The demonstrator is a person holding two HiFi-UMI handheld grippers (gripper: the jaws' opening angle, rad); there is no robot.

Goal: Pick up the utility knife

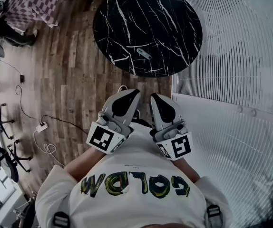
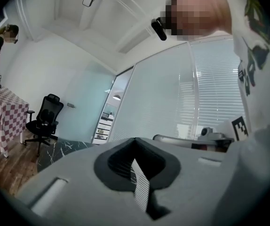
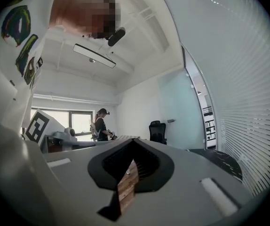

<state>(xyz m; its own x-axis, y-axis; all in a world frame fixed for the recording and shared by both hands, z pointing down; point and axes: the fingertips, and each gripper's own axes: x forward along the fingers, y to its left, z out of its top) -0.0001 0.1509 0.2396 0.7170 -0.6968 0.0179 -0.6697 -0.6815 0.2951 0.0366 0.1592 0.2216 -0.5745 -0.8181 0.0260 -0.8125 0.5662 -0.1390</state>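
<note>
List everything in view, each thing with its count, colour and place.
utility knife: one, grey, lying on the round table
round table: one, black marble with white veins, ahead of the person
wood floor: brown, under everything
checked-cloth table: one, red-and-white check, far left
office chair: one, black, beside the checked-cloth table
power strip: one, white, on the floor at left, with cables
blinds: white, along the right wall
other person: one, dark clothes, standing at the far side of the room
T-shirt: one, white with coloured letters, on the person
left gripper: grey, jaws together, empty, short of the table
right gripper: grey, jaws together, empty, beside the left
</note>
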